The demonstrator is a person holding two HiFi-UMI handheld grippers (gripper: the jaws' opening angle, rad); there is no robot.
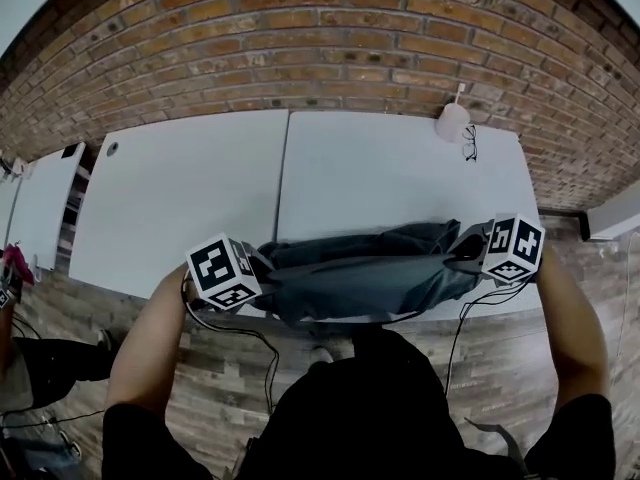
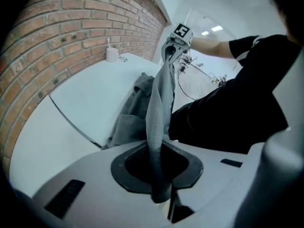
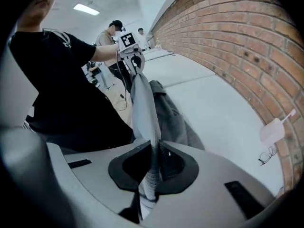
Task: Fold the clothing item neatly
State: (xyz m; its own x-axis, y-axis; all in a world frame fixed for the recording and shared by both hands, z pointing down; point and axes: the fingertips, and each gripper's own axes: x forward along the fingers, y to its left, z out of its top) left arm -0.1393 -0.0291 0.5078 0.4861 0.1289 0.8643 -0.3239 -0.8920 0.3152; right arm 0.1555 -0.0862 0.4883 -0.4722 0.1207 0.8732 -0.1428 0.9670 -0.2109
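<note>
**A:** Black top point(image 1: 380, 408) of the person sits nearest the lens, low in the head view. What are the two tools doing beyond it?

**B:** The left gripper point(image 2: 161, 177) is clenched on a fold of the grey garment point(image 1: 370, 273). Cloth runs straight out from between its jaws. The right gripper point(image 3: 151, 167) is clamped on the other end in the same way, with fabric pinched between its pads.

**A:** So where is the garment?

**B:** It is strung between the two grippers, with one edge pulled into a band from jaw to jaw. The rest sags off that band on the side away from the person and bunches on the near edge of the white table point(image 1: 400, 168).

**A:** Anything else near them?

**B:** Glasses point(image 1: 470, 143) lie well beyond the right gripper, close to the brick wall point(image 1: 330, 48). A black cable point(image 1: 265, 343) trails down from the left gripper toward the floor.
</note>
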